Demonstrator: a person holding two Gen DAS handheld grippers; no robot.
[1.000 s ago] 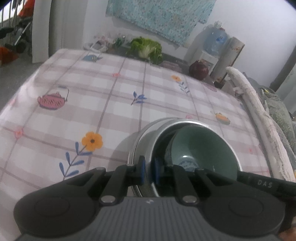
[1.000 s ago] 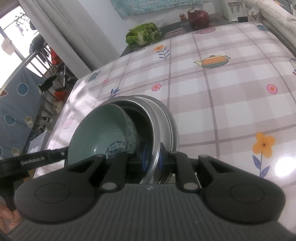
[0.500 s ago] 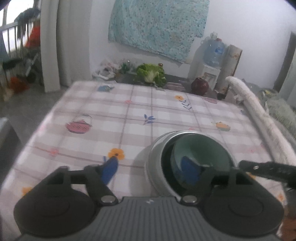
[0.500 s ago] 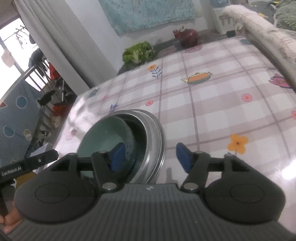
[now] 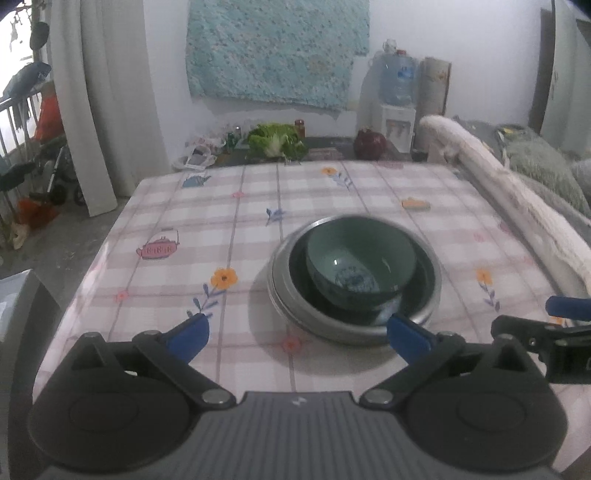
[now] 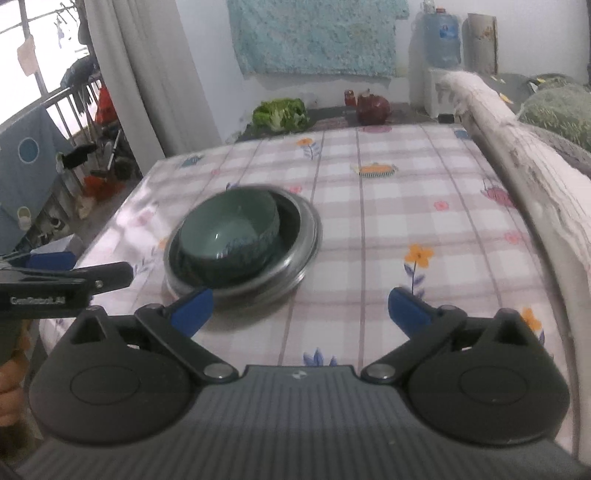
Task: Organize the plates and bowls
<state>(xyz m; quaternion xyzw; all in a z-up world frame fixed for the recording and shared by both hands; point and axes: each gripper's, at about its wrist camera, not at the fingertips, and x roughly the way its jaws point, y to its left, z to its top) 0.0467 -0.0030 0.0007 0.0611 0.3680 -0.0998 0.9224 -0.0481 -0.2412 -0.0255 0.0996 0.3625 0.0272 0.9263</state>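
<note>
Both tools, left (image 5: 295, 334) and right (image 6: 299, 306), are spreading empty; ahead, the fragile bowl (image 5: 360, 264) in slick plates (image 5: 314, 321) wants rim grips.

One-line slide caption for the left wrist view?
Left gripper opening, empty, short of green bowl nested in stacked metal plates on checked tablecloth.

Lettuce (image 5: 277, 144) beyond checked tablecloth (image 5: 236, 221)

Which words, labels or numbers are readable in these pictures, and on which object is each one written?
"GenRobot.AI": blurred white print on the side of the left gripper, seen from the right wrist.
Pink teapot print on the tablecloth: lettering too small to read.
Water bottle label: too blurred to read.
</note>
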